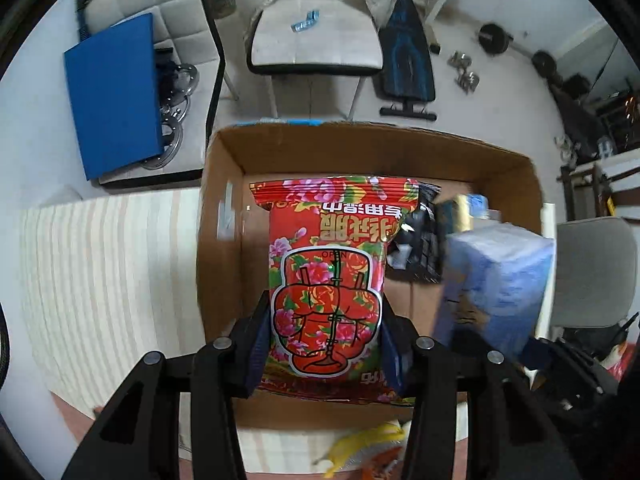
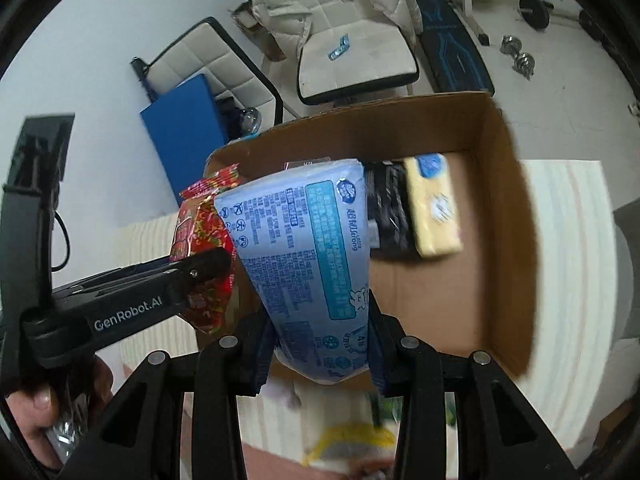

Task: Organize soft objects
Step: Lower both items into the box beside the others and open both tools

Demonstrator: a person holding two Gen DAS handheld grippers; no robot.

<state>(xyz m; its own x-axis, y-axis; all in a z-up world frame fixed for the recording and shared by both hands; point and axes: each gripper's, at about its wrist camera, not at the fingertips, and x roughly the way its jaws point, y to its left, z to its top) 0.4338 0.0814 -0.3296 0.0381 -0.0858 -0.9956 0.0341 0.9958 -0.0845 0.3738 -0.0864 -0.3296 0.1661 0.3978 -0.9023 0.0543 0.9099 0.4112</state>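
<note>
My left gripper (image 1: 325,342) is shut on a red floral soft pack (image 1: 328,280) and holds it over the open cardboard box (image 1: 224,216). My right gripper (image 2: 320,344) is shut on a pale blue tissue pack (image 2: 304,256), held over the same box (image 2: 508,216). The blue pack also shows blurred at the right of the left wrist view (image 1: 496,280). The red pack (image 2: 204,236) and the left gripper's arm show at the left of the right wrist view. Inside the box lie a black pack (image 2: 388,208) and a yellow pack (image 2: 434,204).
The box stands on a striped cloth (image 1: 112,280). A yellow item (image 1: 368,444) lies in front of the box. Beyond are a white chair (image 1: 316,40), a blue pad (image 1: 116,92), a weight bench (image 1: 408,56) and dumbbells (image 1: 464,72).
</note>
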